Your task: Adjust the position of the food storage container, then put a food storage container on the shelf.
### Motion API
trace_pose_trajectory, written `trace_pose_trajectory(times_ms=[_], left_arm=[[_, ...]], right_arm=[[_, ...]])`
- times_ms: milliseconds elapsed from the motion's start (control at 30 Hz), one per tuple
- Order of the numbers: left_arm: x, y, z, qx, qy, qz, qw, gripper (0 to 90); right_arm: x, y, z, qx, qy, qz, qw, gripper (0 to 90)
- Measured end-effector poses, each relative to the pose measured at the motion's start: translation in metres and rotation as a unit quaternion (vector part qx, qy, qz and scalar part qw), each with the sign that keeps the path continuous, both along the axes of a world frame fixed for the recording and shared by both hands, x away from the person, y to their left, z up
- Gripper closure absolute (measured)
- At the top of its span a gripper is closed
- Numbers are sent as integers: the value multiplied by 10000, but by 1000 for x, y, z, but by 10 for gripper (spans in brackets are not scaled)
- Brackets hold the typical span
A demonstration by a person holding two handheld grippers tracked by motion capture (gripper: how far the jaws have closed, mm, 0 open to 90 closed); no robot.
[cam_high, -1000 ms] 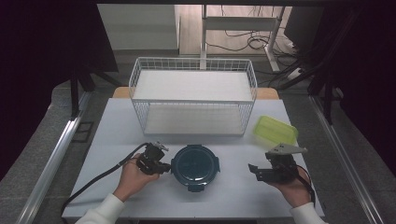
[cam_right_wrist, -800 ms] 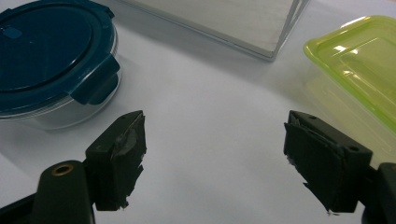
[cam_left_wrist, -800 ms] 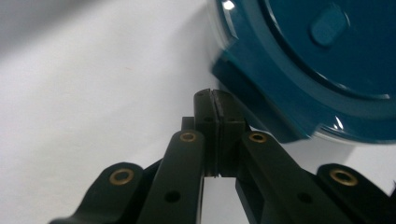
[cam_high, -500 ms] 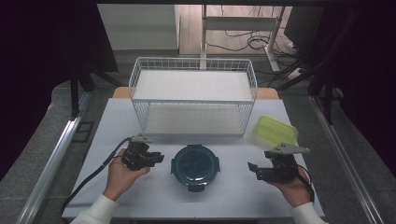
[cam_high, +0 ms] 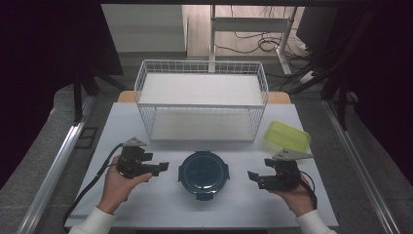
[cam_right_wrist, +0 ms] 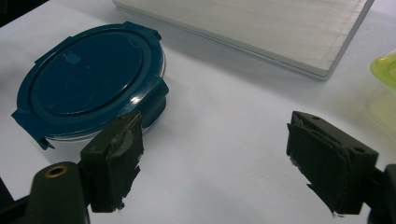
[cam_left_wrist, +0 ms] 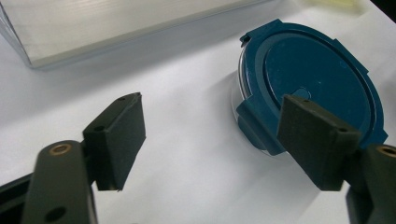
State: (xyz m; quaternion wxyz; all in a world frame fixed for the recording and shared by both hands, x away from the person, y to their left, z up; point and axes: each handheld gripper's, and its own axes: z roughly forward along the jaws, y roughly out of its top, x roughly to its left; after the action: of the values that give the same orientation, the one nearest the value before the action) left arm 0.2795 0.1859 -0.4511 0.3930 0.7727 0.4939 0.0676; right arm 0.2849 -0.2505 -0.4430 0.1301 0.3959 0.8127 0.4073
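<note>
Sitting on the white bench (cam_high: 146,204), the round blue-lidded container (cam_high: 203,174) is lying between the two claws, in front of the white wire basket (cam_high: 202,105). The left claw (cam_high: 163,167) is hovering just beside the container's left edge, apart from it; its jaws have just been opening and are standing wide with nothing between them. In the left gripper view the container (cam_left_wrist: 310,88) is lying just beyond the right-hand jaw. The right claw (cam_high: 253,177) is pointing at the container from its right, near but not touching, jaws spread wide and gripping nothing. A yellow-green lid (cam_high: 287,136) is resting behind the right claw.
</note>
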Motion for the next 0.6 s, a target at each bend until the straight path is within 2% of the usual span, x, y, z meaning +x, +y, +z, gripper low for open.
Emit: trace_pose_trajectory(times_ms=[133,233,267,333,433,600], left_arm=[[2,0,1,-156,20,30,9999,199],[3,-1,0,-230,9,47,9997,178],[4,-1,-1,-254,-3,25,9997,175],[4,-1,-2,-253,-19,3,9997,171],[4,-2,-3,-237,-7,-9,9997,165],[1,-9,-6,-387,65,-74,9992,162]], right_arm=[[-1,-2,2,28,-17,-41,10000,179],[2,-5,3,171,34,-100,9998,177],[5,-4,1,293,141,-162,9993,177],[8,-3,-2,364,225,-163,9990,176],[8,-1,-5,391,293,-153,9987,176],[9,4,-5,459,499,-143,9976,175]])
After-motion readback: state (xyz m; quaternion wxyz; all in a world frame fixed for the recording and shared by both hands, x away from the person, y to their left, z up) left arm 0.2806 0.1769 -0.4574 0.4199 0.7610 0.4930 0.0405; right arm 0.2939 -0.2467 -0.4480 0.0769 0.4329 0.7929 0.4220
